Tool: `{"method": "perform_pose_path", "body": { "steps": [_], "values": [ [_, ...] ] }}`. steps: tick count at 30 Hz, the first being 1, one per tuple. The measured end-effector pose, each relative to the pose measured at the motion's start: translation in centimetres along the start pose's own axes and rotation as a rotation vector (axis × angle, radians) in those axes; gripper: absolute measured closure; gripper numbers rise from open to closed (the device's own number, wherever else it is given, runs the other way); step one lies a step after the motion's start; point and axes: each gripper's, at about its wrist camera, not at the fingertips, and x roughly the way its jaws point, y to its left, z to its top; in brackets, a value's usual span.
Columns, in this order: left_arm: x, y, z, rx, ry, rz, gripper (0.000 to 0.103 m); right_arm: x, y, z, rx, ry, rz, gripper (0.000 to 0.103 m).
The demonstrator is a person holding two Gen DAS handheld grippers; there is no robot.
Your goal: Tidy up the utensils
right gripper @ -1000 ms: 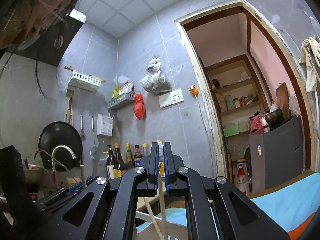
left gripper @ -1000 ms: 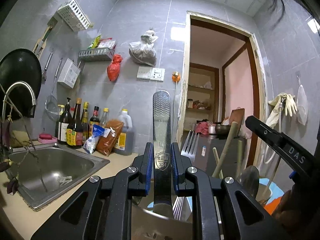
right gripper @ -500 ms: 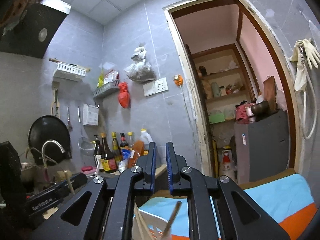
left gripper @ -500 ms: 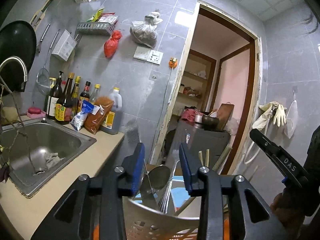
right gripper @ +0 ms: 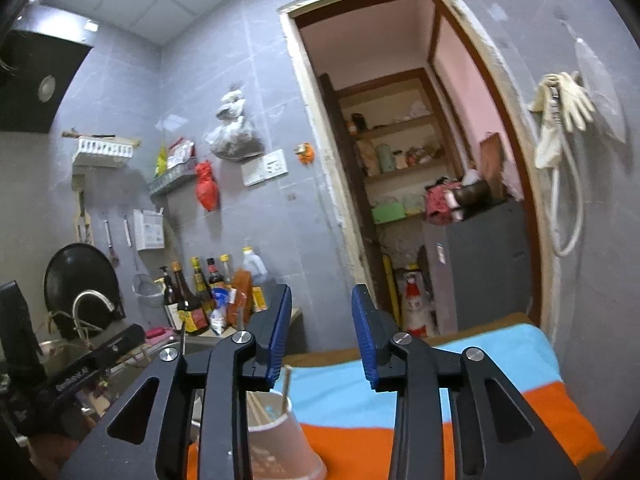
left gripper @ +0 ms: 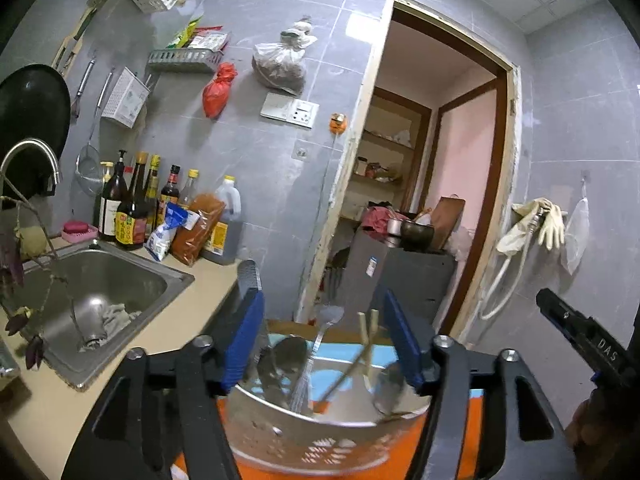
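Note:
A perforated metal utensil holder stands on a blue and orange striped cloth. In it are spoons, a pair of chopsticks and a flat steel handle that rises beside my left finger. My left gripper hovers just above the holder, its jaws opening with nothing pressed between them. My right gripper is also opening and empty. From the right wrist the holder with chopsticks sits low and left of its fingers. The other gripper shows at each view's edge.
A steel sink and tap lie left on the beige counter. Sauce bottles line the tiled wall behind it. A doorway with a grey cabinet is straight ahead. Rubber gloves hang at right.
My left gripper let go of the flat steel handle, which dropped into the holder, and rose with jaws spreading. My right gripper released the chopsticks, opened and swung right.

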Motion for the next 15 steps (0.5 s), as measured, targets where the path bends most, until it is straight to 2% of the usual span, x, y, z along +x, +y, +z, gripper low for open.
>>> {"method": "perform_pose_path", "body": {
  "steps": [3,5,7,9,12,14,15],
  "values": [
    [-1.0,-1.3,0.1,0.014,0.032,-0.010,0.042,-1.5,-0.6,0.4,0.024,0.020,-0.033,0.067],
    [-1.5,-2.2,-0.1,0.030,0.062,-0.012,0.038,-2.7,-0.9,0.7,0.029,0.035,-0.054,0.063],
    [-1.9,-2.9,-0.2,0.036,0.094,-0.016,0.030,-3.6,-1.1,1.0,0.033,0.052,-0.062,0.057],
    [-2.5,-3.8,-0.5,0.033,0.140,-0.016,0.028,-4.6,-1.2,1.4,0.036,0.073,-0.060,0.054],
    [-3.3,-4.9,-0.7,0.027,0.173,-0.012,0.020,-6.2,-1.5,1.9,0.040,0.112,-0.059,0.050],
    [-4.4,-5.8,-0.5,0.024,0.182,-0.005,0.015,-7.5,-1.7,2.2,0.046,0.136,-0.065,0.043],
    [-4.9,-6.2,-0.3,0.021,0.183,-0.002,0.012,-7.9,-1.8,2.4,0.049,0.145,-0.064,0.034]
  ]
}}
